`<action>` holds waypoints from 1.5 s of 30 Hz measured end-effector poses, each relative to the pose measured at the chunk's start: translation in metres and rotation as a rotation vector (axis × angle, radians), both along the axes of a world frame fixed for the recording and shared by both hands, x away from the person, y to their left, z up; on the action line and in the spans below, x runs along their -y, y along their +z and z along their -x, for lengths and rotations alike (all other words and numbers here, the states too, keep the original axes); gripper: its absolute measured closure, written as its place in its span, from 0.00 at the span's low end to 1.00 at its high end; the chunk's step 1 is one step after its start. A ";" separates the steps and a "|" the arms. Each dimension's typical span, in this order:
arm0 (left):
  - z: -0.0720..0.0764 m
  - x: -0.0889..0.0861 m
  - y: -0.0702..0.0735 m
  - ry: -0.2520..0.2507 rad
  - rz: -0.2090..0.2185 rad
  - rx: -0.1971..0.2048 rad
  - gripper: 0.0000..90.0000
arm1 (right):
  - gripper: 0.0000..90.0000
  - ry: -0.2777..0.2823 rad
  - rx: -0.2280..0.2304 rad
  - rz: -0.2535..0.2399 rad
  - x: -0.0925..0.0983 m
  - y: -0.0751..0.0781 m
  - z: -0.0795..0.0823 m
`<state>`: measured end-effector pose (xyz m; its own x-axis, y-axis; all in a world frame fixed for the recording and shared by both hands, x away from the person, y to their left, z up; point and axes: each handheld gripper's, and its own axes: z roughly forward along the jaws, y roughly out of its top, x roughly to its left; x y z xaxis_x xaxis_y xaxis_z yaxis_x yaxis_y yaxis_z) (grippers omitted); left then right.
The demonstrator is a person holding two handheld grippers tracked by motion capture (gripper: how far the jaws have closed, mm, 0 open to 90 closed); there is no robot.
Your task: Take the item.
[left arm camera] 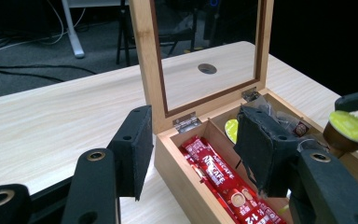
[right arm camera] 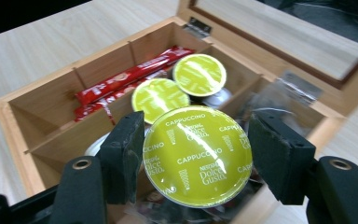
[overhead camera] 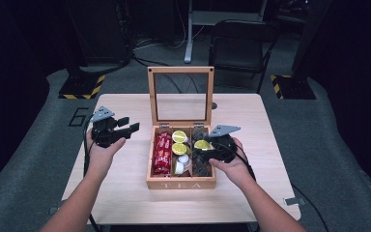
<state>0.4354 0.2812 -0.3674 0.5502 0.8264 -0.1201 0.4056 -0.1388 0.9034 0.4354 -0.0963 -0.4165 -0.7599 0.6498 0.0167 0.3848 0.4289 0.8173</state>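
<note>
A wooden tea box (overhead camera: 181, 184) stands mid-table with its glass lid (overhead camera: 180, 70) upright. My right gripper (overhead camera: 204, 147) hovers over the box's right compartment, shut on a green-lidded cappuccino capsule (right arm camera: 197, 156), whose rim sits between both pads; the same capsule (left arm camera: 349, 127) appears at the right edge of the left gripper view. Two more green capsules (right arm camera: 161, 98) lie in the middle compartment beside red coffee sachets (right arm camera: 126, 79) in the left one. My left gripper (overhead camera: 128, 127) is held above the table left of the box, open, nothing between its pads (left arm camera: 135, 144).
Dark packets (overhead camera: 202, 166) fill the box's right compartment, and white capsules (overhead camera: 180, 164) lie at the front of the middle one. A round cable hole (left arm camera: 207, 68) is in the tabletop behind the lid. Bare table (overhead camera: 251, 125) lies on both sides of the box.
</note>
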 end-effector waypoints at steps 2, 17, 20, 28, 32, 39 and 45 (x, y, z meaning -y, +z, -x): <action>0.000 0.000 0.000 0.003 0.001 -0.002 0.51 | 0.41 -0.016 0.004 -0.002 0.007 0.001 -0.001; 0.000 0.000 0.000 0.004 0.001 -0.004 0.51 | 0.41 -0.151 0.019 -0.014 0.062 0.000 -0.003; 0.000 0.001 -0.001 0.003 -0.002 -0.002 0.51 | 0.41 -0.181 0.014 -0.014 0.072 -0.003 -0.003; 0.000 0.003 0.000 0.002 -0.004 -0.001 0.51 | 0.41 -0.253 -0.004 -0.001 0.095 -0.018 -0.002; 0.000 0.003 0.000 0.002 -0.005 -0.001 0.51 | 0.41 -0.289 -0.006 0.006 0.105 -0.025 -0.001; 0.001 0.002 0.000 0.001 -0.006 -0.004 0.51 | 0.41 -0.334 -0.018 0.009 0.116 -0.036 0.000; 0.001 0.001 0.000 0.001 -0.009 0.000 0.51 | 0.41 -0.356 -0.017 0.013 0.123 -0.039 0.002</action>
